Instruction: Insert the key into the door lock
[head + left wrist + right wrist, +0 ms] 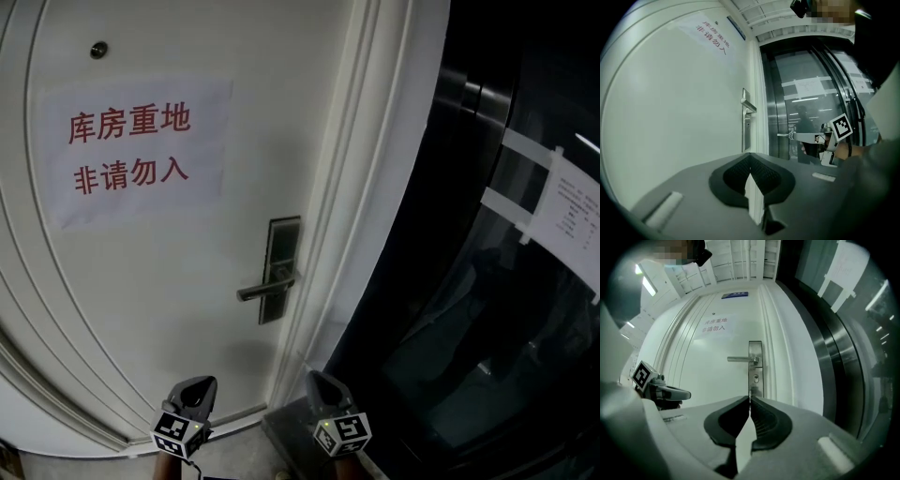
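Fingers (766, 420) of your right gripper (749, 398) clamp the key (785, 136); your left gripper (750, 157) hangs closed, empty. Facing the white door (141, 281), you appear mid-approach. Under the handle (740, 359), the keyhole (755, 378) sits well apart; next, align the key's tip with it.

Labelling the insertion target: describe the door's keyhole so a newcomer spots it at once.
Find the large white door bearing a paper notice with red characters. Near its right edge a tall silver metal lock plate carries a horizontal silver lever handle. The keyhole is the small dark slot just below that lever, the one dark mark on that plate.
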